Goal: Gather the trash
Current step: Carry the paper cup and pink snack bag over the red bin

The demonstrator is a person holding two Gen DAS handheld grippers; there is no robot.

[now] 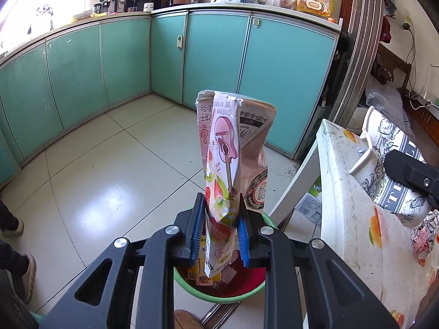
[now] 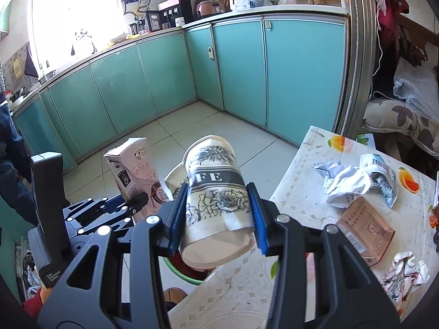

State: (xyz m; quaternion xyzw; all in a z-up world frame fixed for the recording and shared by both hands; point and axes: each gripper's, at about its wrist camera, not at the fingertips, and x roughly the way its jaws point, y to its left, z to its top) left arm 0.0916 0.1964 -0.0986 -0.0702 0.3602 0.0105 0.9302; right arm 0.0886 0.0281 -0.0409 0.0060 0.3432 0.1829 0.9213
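Flattened carton (image 1: 233, 161) in left gripper (image 1: 221, 227); paper cup (image 2: 216, 203) in right gripper (image 2: 218, 219)

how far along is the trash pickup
Done: some wrappers already lie in the green bin. In hand: left gripper holds a pink carton over it; right gripper holds paper cups. Left: crumpled paper and a brown box on the table.

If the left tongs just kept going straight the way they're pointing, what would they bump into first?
Probably the green bin right below the left tongs, which are shut on a pink snack box. Past its rim lies bare tiled floor, though depth is hard to judge.
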